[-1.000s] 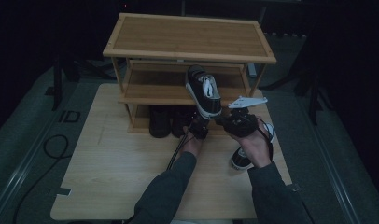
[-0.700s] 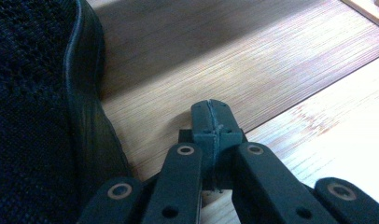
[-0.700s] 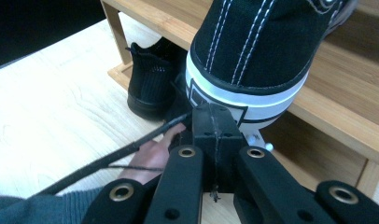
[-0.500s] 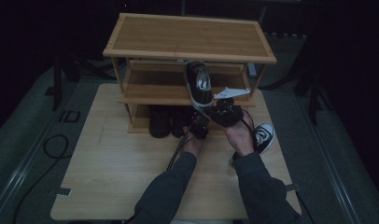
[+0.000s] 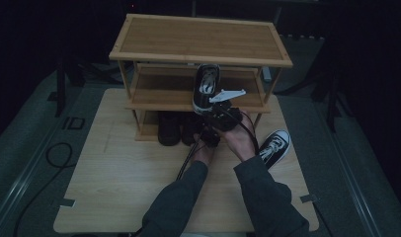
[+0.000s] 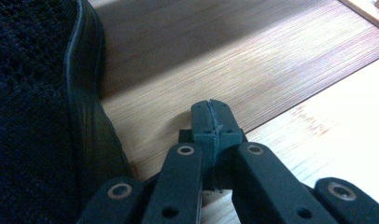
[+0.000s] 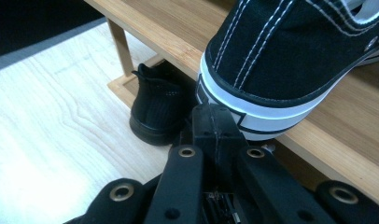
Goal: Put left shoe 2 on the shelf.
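Note:
A black-and-white sneaker (image 5: 207,86) lies on the middle shelf of the wooden shoe rack (image 5: 139,55), toe pointing inward. My right gripper (image 5: 214,111) is shut, and its tips (image 7: 214,119) sit against the sneaker's white heel (image 7: 253,109). The matching sneaker (image 5: 273,147) lies on the table to the right of the hands. Lower down, my left gripper (image 5: 204,134) is shut with nothing in it (image 6: 211,116), resting at the edge of the bottom shelf beside a black shoe (image 6: 38,116).
Two black shoes (image 5: 169,129) stand on the bottom shelf, one of them under the sneaker (image 7: 159,109). The rack's top shelf (image 5: 198,37) is bare. The wooden table (image 5: 114,173) stretches out in front and to the left. A cable (image 5: 55,153) lies on the floor at the left.
My right gripper has moved left along the rack's front. The sneaker on the middle shelf has turned from a slant to point straight in. The left gripper has stayed put.

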A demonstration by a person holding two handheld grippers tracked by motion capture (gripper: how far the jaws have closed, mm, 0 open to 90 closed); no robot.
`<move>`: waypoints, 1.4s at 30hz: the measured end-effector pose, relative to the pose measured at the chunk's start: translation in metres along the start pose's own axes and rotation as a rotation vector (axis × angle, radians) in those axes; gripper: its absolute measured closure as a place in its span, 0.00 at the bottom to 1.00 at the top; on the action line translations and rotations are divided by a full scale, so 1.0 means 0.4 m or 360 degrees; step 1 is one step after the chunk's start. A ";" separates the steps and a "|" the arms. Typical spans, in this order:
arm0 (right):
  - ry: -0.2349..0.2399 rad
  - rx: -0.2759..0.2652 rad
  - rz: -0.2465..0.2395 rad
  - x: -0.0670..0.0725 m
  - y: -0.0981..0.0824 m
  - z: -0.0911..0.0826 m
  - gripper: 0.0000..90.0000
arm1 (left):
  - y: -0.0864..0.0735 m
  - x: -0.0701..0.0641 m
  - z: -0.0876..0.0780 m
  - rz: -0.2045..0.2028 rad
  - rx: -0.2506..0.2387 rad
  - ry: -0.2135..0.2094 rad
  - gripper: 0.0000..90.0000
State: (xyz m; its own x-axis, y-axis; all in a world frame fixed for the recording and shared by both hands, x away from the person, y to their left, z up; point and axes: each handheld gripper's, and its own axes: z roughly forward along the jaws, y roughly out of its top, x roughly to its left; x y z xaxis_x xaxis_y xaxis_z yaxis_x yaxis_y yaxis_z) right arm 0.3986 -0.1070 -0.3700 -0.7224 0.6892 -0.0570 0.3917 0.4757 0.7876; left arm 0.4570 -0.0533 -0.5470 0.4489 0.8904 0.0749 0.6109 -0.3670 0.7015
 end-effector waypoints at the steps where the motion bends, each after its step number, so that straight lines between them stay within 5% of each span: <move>1: -0.0012 0.0001 -0.0005 0.002 0.000 0.001 1.00 | 0.000 0.000 0.000 -0.0004 0.0000 -0.0003 1.00; 24: -0.0045 -0.0075 0.0130 -0.046 -0.026 -0.001 1.00 | -0.001 -0.004 -0.002 -0.0017 0.0000 -0.0001 1.00; 27: -0.0054 -0.0069 0.0118 -0.045 -0.021 0.002 1.00 | 0.000 0.000 -0.003 0.0022 0.0002 0.0009 1.00; 34: -0.0076 -0.0073 0.0121 -0.052 -0.019 0.009 1.00 | -0.003 -0.004 -0.003 -0.0017 -0.0010 0.0008 1.00; 42: -0.0094 -0.0120 0.0128 -0.054 -0.022 -0.027 0.84 | -0.004 0.003 -0.003 -0.0043 -0.0003 -0.0025 1.00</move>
State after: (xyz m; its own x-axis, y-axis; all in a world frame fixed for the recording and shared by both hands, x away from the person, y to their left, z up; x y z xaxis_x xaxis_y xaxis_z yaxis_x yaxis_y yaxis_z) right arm 0.4047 -0.1322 -0.3690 -0.6549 0.7552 -0.0261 0.4012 0.3768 0.8349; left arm 0.4560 -0.0513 -0.5472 0.4425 0.8956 0.0445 0.6218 -0.3422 0.7045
